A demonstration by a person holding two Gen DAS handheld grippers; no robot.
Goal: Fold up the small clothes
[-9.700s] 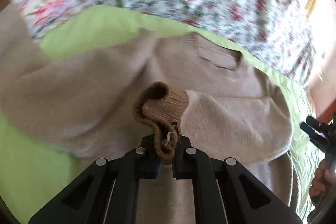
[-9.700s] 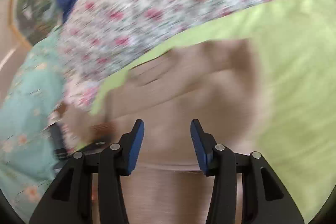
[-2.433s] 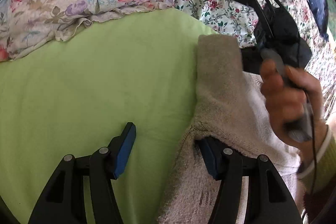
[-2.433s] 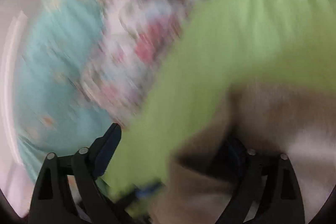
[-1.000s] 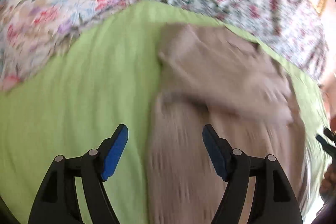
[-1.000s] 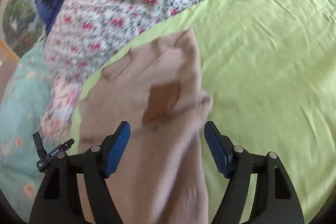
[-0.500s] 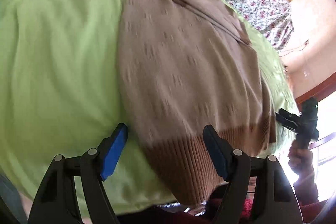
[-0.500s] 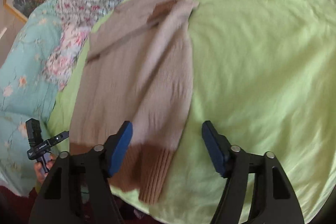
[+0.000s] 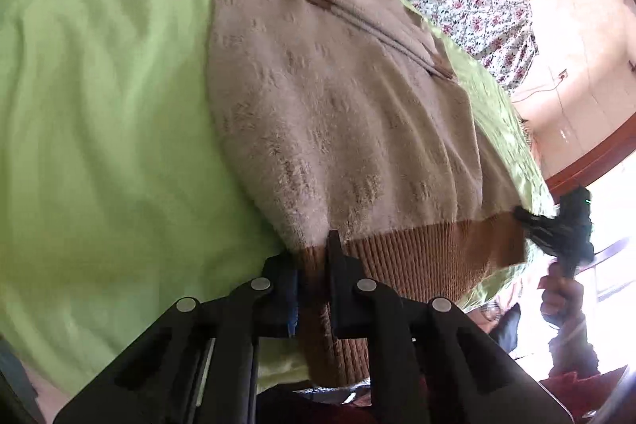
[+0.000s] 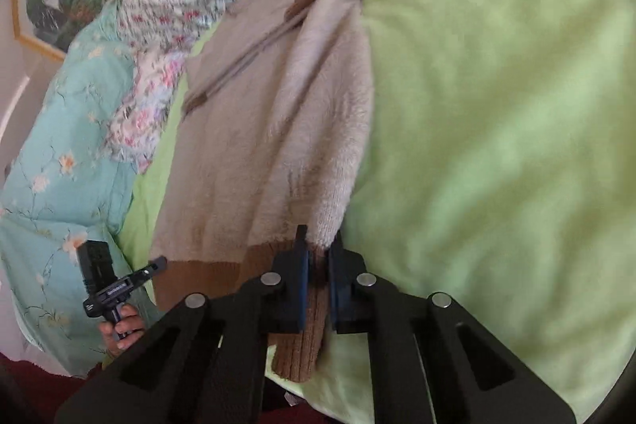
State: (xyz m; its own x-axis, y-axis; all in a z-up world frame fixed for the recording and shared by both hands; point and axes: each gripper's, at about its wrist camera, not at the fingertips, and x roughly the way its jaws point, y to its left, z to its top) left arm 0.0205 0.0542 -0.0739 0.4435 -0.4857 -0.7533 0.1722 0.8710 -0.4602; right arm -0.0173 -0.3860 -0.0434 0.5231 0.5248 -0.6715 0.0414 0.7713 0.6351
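Beige sweater (image 9: 349, 114) lying on green bed sheet (image 9: 99, 114), sleeves already folded in, forming long strip. Left tool (image 9: 312, 265) pinching ribbed hem (image 9: 417, 257) corner; right tool (image 10: 318, 261) pinching opposite corner. Remaining, likely: carrying hem up toward collar, then flattening.

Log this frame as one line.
left gripper: shut on brown ribbed hem | right gripper: shut on hem | beige knit sweater: sleeves folded in, on green bedsheet
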